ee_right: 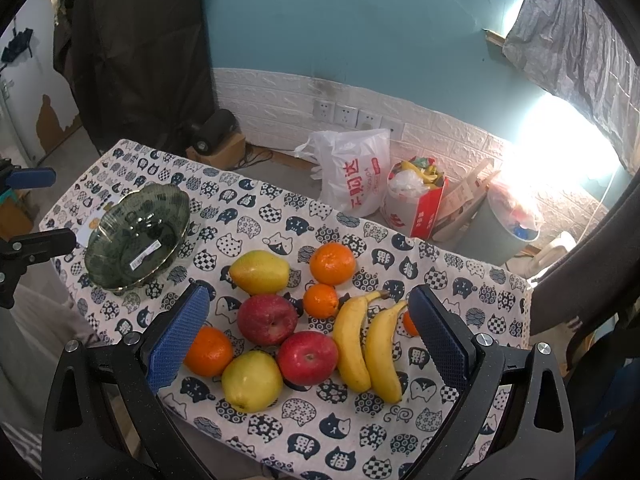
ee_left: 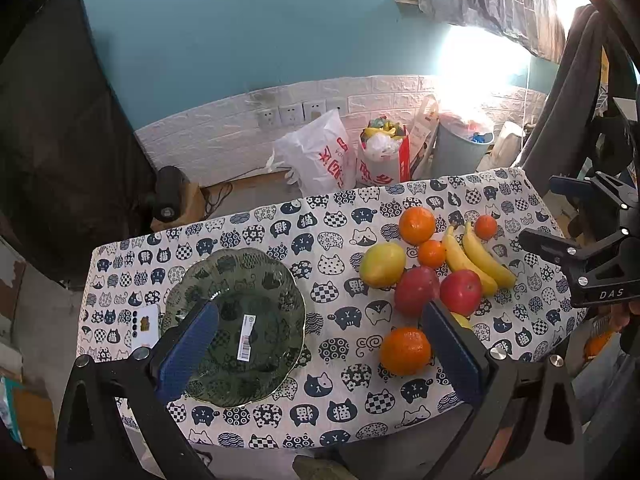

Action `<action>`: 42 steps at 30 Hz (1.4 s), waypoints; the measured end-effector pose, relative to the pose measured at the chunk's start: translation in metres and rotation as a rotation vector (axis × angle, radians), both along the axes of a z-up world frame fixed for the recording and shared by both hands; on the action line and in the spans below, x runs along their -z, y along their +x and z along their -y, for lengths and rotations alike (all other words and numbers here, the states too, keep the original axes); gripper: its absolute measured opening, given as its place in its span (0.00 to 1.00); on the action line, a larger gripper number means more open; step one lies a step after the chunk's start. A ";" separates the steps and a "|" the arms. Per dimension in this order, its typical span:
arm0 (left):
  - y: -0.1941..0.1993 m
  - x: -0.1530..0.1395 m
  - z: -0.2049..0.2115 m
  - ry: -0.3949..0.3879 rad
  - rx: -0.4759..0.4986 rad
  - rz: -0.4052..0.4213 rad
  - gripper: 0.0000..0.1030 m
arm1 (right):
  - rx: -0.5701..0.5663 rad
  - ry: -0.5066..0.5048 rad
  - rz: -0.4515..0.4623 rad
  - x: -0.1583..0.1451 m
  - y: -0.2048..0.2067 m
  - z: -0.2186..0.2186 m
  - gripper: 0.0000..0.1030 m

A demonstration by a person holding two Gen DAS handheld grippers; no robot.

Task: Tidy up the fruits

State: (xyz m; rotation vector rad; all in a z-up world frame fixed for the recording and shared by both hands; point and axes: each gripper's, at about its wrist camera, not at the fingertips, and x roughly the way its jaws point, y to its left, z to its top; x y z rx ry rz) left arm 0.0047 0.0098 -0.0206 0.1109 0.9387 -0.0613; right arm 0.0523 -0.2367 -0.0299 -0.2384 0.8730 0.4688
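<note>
Cat-print tablecloth (ee_right: 304, 432): both grippers, left (ee_left: 320, 344) and right (ee_right: 308, 340), hover wide open and empty; best to centre jaws over one apple (ee_right: 307, 357) before carrying it left to the glass bowl (ee_right: 138, 236).

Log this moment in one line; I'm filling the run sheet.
left gripper: open, empty | right gripper: open, empty | bowl: empty | fruits: on cloth
</note>
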 end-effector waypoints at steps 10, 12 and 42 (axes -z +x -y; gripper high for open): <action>-0.001 0.002 0.001 -0.001 -0.001 -0.004 1.00 | -0.002 0.001 -0.002 0.000 0.000 0.000 0.95; -0.002 0.002 0.001 -0.002 -0.001 -0.004 1.00 | -0.003 0.002 -0.002 0.000 0.000 0.000 0.95; 0.065 0.027 0.016 0.004 0.021 -0.144 1.00 | 0.085 0.008 -0.062 -0.006 0.047 0.044 0.95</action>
